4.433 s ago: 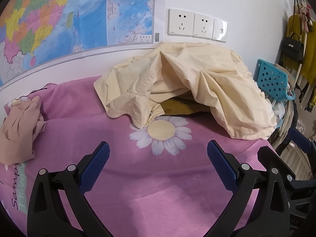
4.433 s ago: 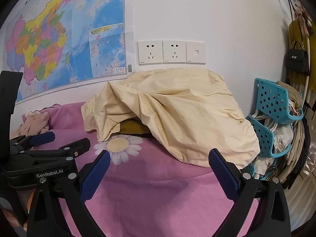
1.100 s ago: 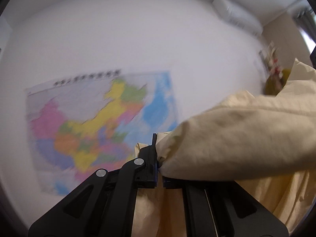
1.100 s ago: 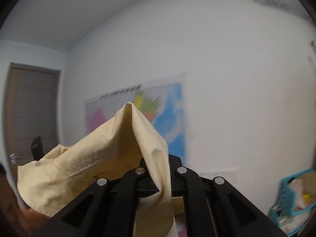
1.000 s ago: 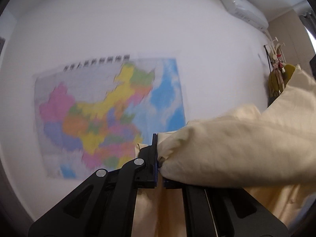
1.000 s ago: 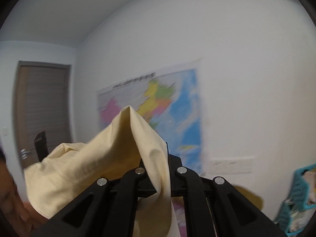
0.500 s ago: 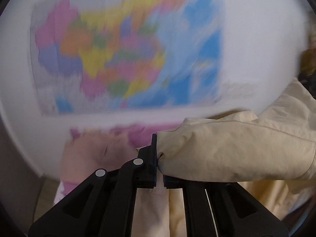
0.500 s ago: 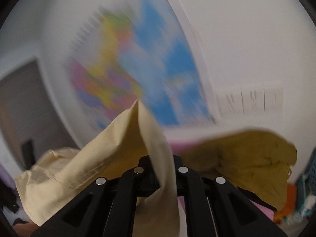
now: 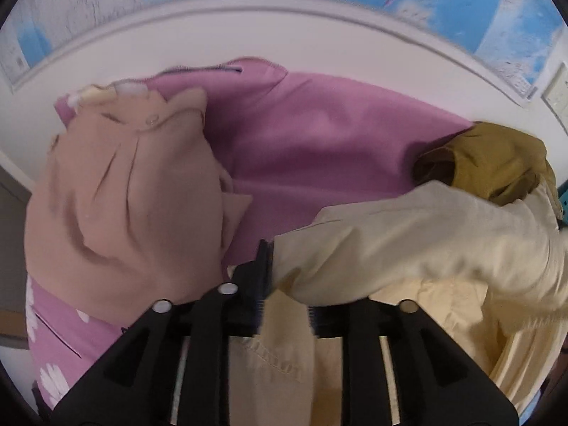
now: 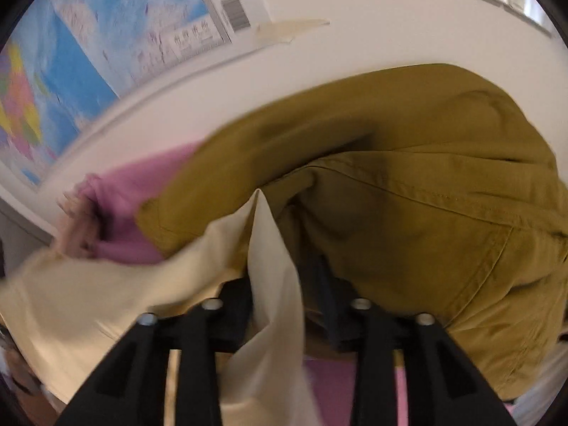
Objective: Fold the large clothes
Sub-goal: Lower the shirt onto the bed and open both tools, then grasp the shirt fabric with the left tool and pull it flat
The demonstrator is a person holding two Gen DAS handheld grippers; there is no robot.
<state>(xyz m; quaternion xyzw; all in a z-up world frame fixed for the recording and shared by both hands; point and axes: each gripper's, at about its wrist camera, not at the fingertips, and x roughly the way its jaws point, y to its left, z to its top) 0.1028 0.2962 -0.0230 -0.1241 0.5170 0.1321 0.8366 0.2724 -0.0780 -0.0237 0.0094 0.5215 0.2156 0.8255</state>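
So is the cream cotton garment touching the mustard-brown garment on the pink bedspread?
Touching. The left wrist view shows the cream cotton garment overlapping the lower edge of the mustard-brown garment, with no pink showing between them.

A pale cream cotton garment (image 9: pixel 408 241) drapes over and hides the fingertips of both grippers, its lower part cut off by the frame, while the blurred colourful wall map (image 10: pixel 71 71) carries print too small to read

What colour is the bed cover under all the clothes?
Pink bed cover with white daisy flowers; clearest in the left wrist view.
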